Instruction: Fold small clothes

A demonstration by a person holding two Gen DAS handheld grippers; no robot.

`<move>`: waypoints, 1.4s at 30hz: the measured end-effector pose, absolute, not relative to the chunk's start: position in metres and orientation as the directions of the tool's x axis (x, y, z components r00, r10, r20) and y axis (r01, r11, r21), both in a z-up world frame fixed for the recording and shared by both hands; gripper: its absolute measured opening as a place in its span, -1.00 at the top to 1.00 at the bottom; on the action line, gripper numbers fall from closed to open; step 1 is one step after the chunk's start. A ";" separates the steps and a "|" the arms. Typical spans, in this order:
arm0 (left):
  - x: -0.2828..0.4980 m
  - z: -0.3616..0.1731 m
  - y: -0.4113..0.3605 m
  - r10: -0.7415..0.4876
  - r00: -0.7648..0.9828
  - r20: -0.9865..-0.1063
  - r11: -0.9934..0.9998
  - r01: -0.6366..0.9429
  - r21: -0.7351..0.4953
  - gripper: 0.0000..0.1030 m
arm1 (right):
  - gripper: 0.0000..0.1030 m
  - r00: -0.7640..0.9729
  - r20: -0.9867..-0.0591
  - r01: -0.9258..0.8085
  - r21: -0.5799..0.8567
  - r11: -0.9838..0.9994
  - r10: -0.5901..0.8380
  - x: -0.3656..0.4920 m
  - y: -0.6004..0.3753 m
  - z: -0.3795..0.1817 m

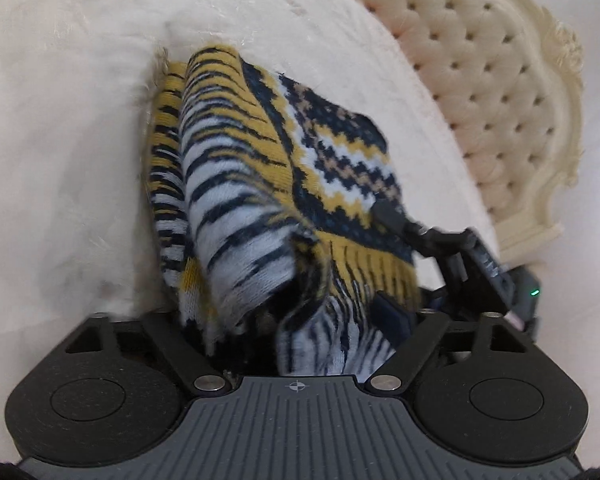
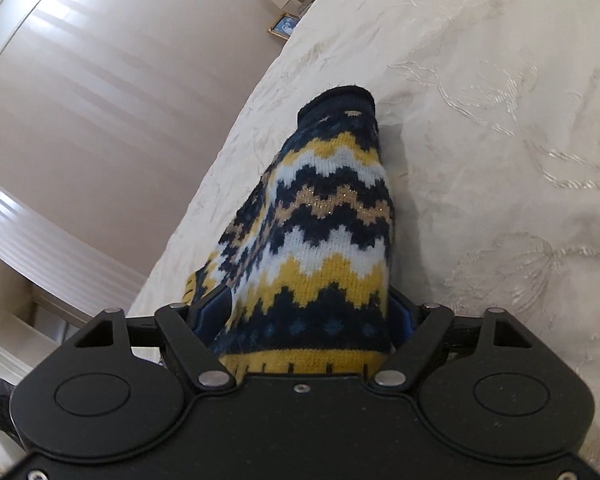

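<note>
A knitted sweater (image 1: 260, 184) in navy, yellow and white fills the frame centre above a cream bed (image 1: 60, 140). The left tongs (image 1: 300, 320) and right tongs (image 2: 304, 320) each pinch its fabric, which hides their tips. A tufted headboard (image 1: 500, 92) sits upper right.

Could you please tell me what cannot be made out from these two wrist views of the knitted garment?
- Left wrist view: the left gripper fingers are buried under the knitted garment, so their grip is hidden.
- Right wrist view: the garment drapes over the right gripper; only the blue fingers' edges show.
- Both views: the garment's type and full outline are unclear, bunched and cut off.
- Right wrist view: the framed picture is too small to read.
</note>
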State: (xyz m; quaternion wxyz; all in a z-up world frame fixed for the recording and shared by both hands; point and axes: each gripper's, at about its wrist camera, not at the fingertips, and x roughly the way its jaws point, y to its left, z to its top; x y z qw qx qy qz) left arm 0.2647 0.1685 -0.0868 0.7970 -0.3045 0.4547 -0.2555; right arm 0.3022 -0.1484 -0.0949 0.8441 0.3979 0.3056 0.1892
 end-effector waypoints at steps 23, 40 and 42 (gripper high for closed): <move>0.179 -0.072 0.125 -0.717 0.255 -0.649 0.690 0.122 -0.714 0.10 | 0.05 0.625 -0.609 0.041 0.650 0.759 0.488 0.121 -0.152 -0.055; 0.143 -0.017 0.108 -0.384 0.585 -0.714 0.922 0.279 -0.268 -0.22 | -0.51 0.809 -0.489 -0.006 0.548 0.836 0.327 0.088 -0.163 -0.022; 0.130 -0.006 0.099 -0.377 0.625 -0.683 0.923 0.313 -0.223 -0.22 | -0.51 0.819 -0.498 0.002 0.500 0.866 0.286 0.082 -0.167 -0.020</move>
